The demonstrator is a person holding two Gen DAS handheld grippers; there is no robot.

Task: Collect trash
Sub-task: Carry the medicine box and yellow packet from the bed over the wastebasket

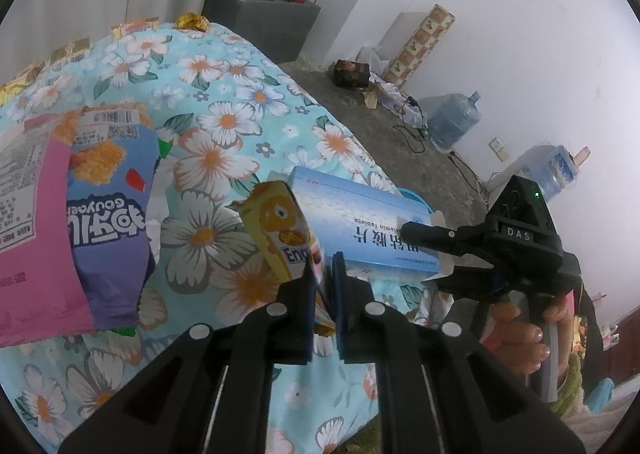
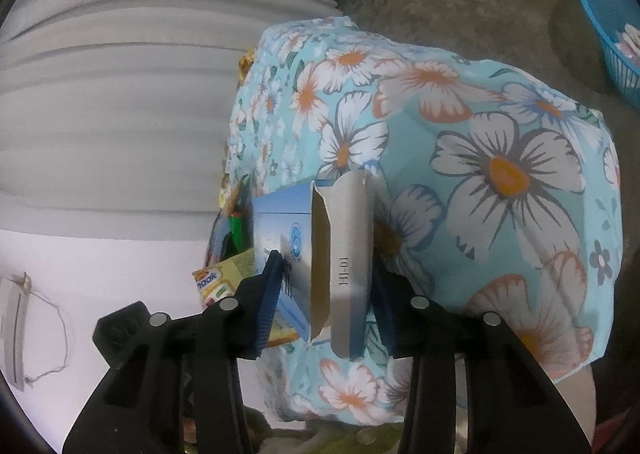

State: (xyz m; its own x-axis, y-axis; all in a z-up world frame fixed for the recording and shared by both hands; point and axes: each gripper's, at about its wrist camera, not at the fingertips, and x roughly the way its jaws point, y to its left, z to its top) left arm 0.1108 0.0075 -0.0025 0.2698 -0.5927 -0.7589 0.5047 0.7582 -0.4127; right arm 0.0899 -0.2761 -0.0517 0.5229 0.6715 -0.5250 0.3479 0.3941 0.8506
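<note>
2 grippers, jaws clenched: left (image 1: 322,286) on 1 yellow wrapper (image 1: 280,230), right (image 2: 326,294) on 1 blue box (image 2: 280,230).

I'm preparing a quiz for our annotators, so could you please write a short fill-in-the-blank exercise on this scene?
1. The left hand-held gripper is shut on a ____ snack wrapper.
2. The right hand-held gripper is closed on the open-flapped end of a blue ____ box.
3. Both items are held over a light blue cloth printed with ____.
4. The basket on the floor is ____ in colour.

Missing words: yellow; tablet; flowers; blue
</note>
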